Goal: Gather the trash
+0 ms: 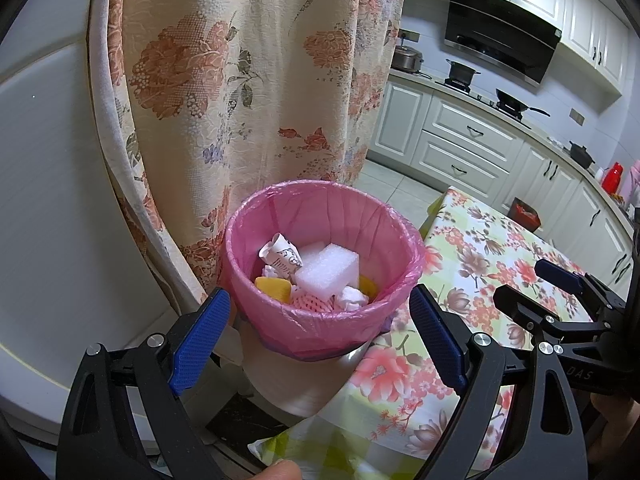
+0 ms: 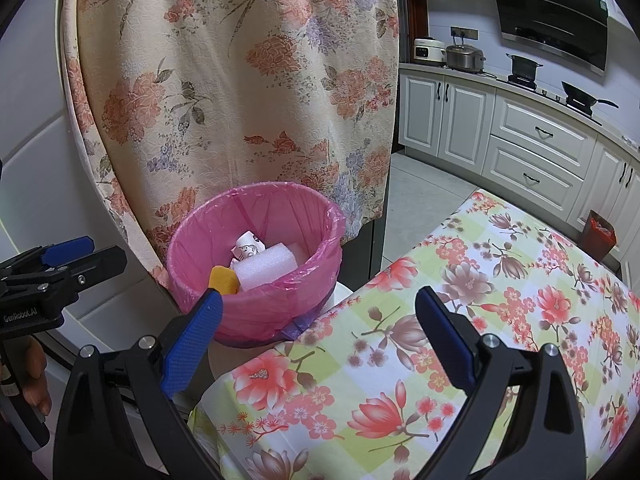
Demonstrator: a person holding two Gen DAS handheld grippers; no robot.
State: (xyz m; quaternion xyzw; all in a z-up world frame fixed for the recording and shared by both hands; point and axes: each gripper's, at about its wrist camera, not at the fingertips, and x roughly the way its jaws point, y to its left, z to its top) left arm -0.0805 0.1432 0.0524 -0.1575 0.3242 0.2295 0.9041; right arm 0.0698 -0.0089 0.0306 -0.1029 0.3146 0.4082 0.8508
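Both my tongs hang spread wide with nothing between the jaws: left tongs (image 1: 320, 316), right tongs (image 2: 318, 320). The bin (image 1: 320, 320) sits dead ahead of the left pair, its near rim right between the blue tips; from the right pair it lies ahead and off to the left. So my left hand is the nearer one, I reckon. Inside the pink liner: a white foam block (image 1: 329, 270), long side running left to right, a rolled paper scrap (image 1: 280, 258) behind it, yellow pieces (image 1: 274, 289), crumpled tissue. The flowered tablecloth (image 2: 500, 300) ahead of the right tongs shows no trash I can see.
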